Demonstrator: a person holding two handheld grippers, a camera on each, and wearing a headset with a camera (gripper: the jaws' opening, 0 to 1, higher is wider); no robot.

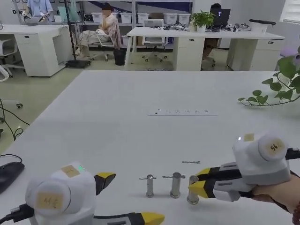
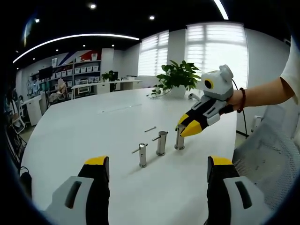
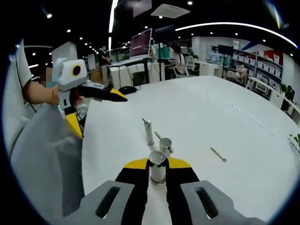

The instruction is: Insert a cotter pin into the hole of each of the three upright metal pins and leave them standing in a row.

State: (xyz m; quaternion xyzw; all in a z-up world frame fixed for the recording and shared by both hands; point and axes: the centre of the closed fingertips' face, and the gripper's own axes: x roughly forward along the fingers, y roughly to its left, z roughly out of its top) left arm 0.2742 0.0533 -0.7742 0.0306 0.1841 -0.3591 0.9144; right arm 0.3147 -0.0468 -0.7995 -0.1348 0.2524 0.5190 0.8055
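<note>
3 metal pins [image 1: 175, 185] stand upright, right tool [image 1: 196, 182] clamping the end pin [image 1: 192, 197].

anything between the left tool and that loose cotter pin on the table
Yes. The row of upright pins stands between the left tool and the loose cotter pin, which lies on the table behind them. The middle pin sits nearest that line, and the right tool grips the right-hand pin beside it.

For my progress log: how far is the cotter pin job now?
Done: left pin and middle pin are both cottered. In hand: the right tongs grip the third pin. Left: the loose cotter pin on the table must go into it.
</note>
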